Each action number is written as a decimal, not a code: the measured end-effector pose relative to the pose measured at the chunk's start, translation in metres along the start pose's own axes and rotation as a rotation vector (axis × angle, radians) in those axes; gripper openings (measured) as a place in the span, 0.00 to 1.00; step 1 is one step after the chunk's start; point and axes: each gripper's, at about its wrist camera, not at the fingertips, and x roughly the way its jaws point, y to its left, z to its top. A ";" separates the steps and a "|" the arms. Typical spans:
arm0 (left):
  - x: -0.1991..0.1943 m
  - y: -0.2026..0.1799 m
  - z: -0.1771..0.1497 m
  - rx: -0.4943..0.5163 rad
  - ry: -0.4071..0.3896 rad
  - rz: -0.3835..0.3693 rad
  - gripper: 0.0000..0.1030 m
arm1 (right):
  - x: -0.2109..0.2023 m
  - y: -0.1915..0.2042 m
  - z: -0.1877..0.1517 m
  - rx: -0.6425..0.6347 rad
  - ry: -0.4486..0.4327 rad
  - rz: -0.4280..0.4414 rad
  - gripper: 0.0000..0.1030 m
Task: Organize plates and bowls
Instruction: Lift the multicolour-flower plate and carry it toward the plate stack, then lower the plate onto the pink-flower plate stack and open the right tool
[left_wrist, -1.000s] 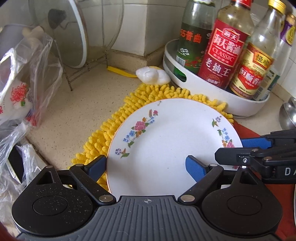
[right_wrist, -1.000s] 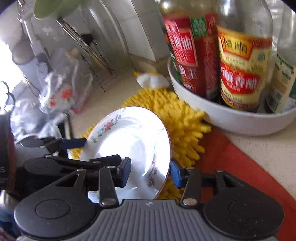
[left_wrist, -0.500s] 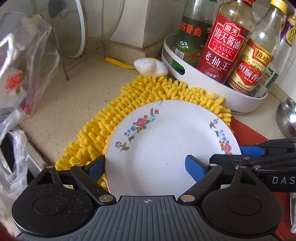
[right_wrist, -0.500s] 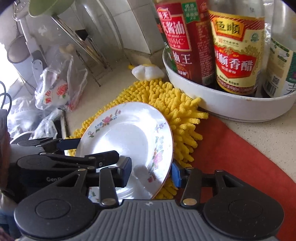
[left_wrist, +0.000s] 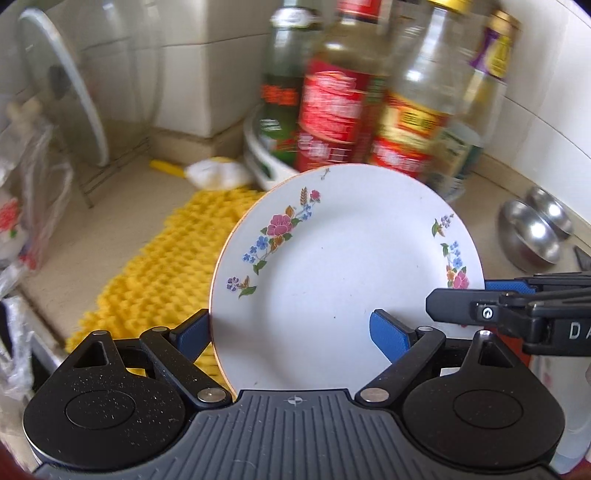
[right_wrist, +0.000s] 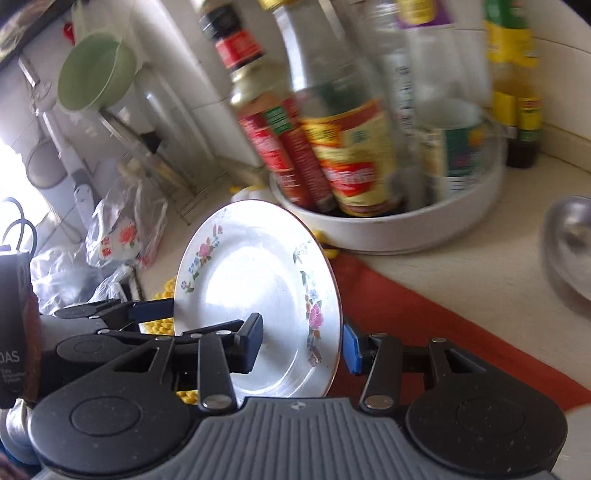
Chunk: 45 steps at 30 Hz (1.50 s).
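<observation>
Now we are lifting the floral plate (left_wrist: 343, 266) off the yellow mat (left_wrist: 173, 258), tilted; left gripper (left_wrist: 291, 328) and right gripper (right_wrist: 301, 343) are each pinching its rim, beside the bottle tray (right_wrist: 406, 229).

White tiled walls (left_wrist: 192, 74) enclose a speckled beige tabletop (left_wrist: 122, 206). Bright daylight enters from the far left in the right wrist view, and an orange-red mat (right_wrist: 424, 317) covers part of the tabletop.

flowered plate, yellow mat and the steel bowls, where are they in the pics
flowered plate (left_wrist: 332, 280), left wrist view, on its white centre.
yellow mat (left_wrist: 173, 266), left wrist view, on its shaggy middle.
steel bowls (left_wrist: 532, 236), left wrist view, on the nearer bowl's side.
</observation>
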 end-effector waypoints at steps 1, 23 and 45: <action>0.000 -0.008 0.000 0.012 0.000 -0.009 0.91 | -0.007 -0.005 -0.002 0.010 -0.006 -0.012 0.42; 0.004 -0.196 -0.044 0.392 0.080 -0.303 0.92 | -0.148 -0.115 -0.107 0.409 -0.053 -0.269 0.42; 0.036 -0.220 -0.048 0.373 0.133 -0.264 0.91 | -0.145 -0.154 -0.130 0.357 -0.071 -0.324 0.52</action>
